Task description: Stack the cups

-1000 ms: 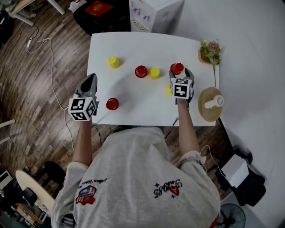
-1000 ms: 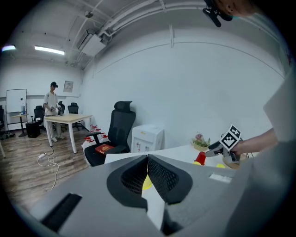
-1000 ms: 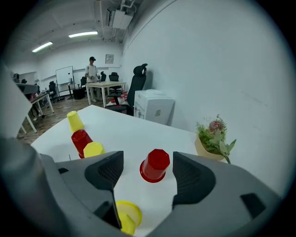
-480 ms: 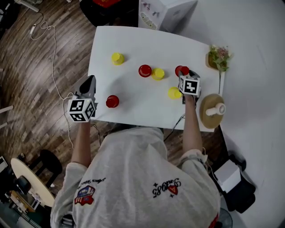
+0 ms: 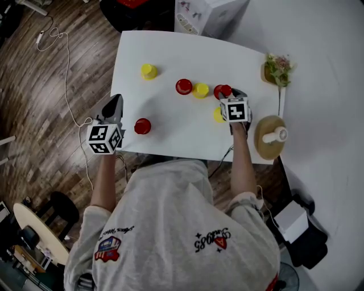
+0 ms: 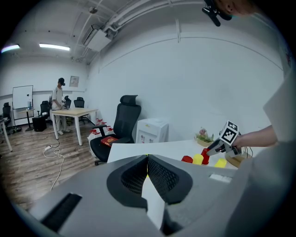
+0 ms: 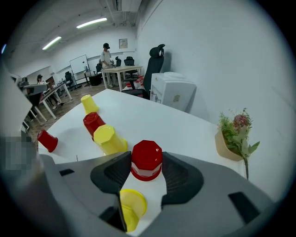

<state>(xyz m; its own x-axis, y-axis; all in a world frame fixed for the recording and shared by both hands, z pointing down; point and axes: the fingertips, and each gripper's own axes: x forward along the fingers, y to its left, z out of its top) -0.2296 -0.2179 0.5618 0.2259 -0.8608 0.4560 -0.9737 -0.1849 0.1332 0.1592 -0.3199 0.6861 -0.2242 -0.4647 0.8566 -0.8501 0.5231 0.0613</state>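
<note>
A white table [image 5: 165, 57] stands on a wooden floor [image 5: 34, 142], where a thin cable [image 5: 67, 85] trails. A potted plant [image 5: 277, 68] sits at its far right corner, a round wooden board [image 5: 263, 146] at the near right. Beyond stand a white cabinet [image 5: 210, 14] and a black office chair [image 6: 126, 118].
</note>
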